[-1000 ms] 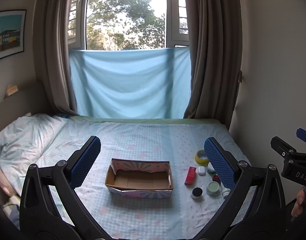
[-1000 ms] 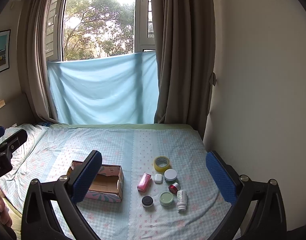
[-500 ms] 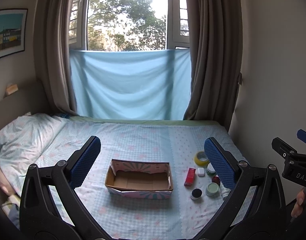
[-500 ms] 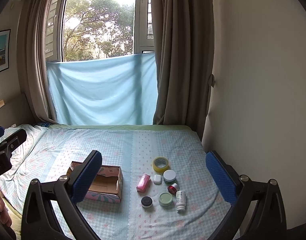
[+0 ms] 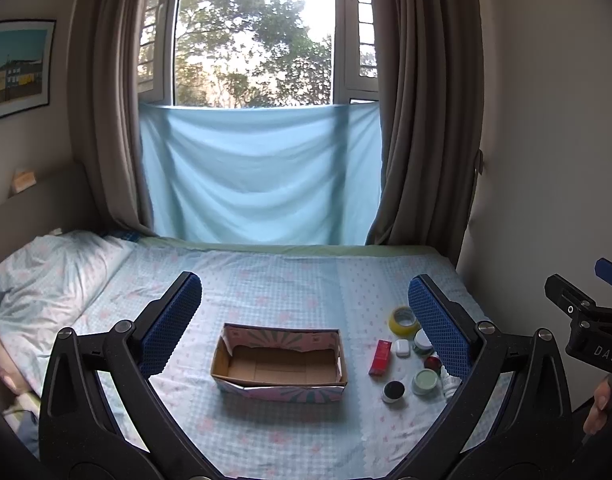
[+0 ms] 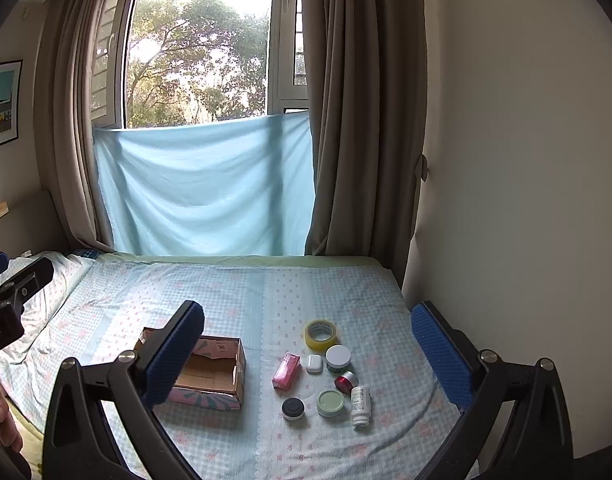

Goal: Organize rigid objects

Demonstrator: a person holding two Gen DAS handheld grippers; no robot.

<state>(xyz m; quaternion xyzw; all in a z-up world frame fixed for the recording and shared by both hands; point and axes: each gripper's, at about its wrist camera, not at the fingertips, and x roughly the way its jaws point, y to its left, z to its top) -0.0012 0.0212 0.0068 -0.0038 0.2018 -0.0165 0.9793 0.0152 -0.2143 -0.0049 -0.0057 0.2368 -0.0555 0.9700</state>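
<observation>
Above a bed (image 6: 210, 292) with a light blue sheet, the left gripper (image 5: 306, 322) and the right gripper (image 6: 308, 354) both hang with fingers spread wide, holding nothing. An empty cardboard box (image 5: 280, 364) lies on the sheet. Just right of the box lie a pink box (image 6: 286, 370), a tape roll (image 6: 321, 334), small jars (image 6: 330, 403) and a white bottle (image 6: 361, 405).

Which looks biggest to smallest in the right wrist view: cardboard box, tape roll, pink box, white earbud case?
1. cardboard box, largest though partly hidden by a finger
2. tape roll
3. pink box, close to the tape roll, so that ranking is unsure
4. white earbud case, smallest
</observation>
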